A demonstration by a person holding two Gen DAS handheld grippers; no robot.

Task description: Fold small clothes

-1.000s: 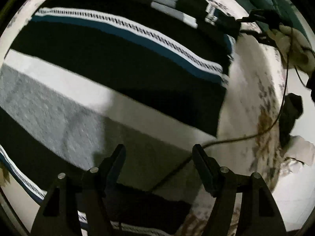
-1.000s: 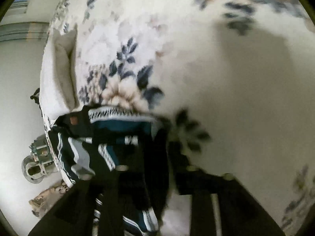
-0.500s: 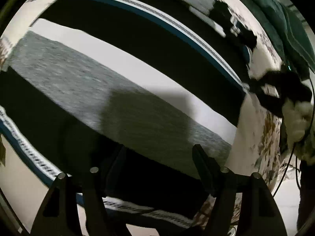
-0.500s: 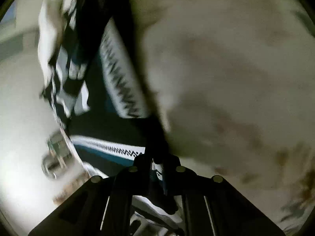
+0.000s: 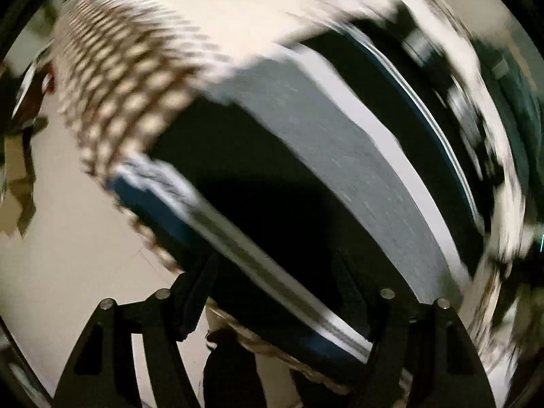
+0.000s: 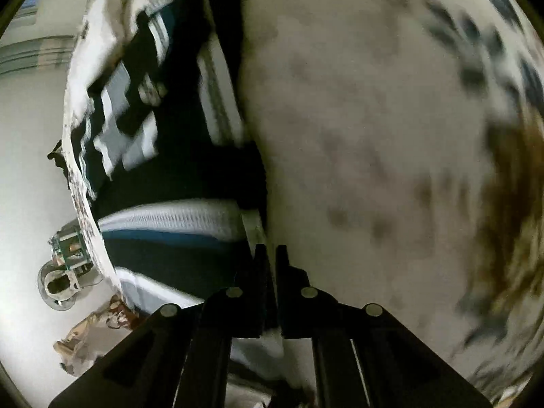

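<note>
A striped garment [image 5: 340, 156] in black, grey, white and blue lies on a floral bedsheet [image 5: 238, 10]. My left gripper [image 5: 275, 272] is open, its fingers spread over the garment's striped hem near the bed's edge. In the right wrist view the same garment [image 6: 176, 176] stretches along the left side. My right gripper [image 6: 270, 255] is shut on the garment's edge, with fabric pinched between the pads. Both views are motion-blurred.
The floral bedsheet [image 6: 374, 136] fills the right of the right wrist view. A light floor [image 5: 68, 238] lies beside the bed. A metal object [image 6: 64, 272] and a crumpled cloth [image 6: 88, 333] sit on the floor [image 6: 27, 170].
My right gripper closed on the garment's edge and swung with it. My left gripper moved toward the garment's hem at the bed's edge, staying open.
</note>
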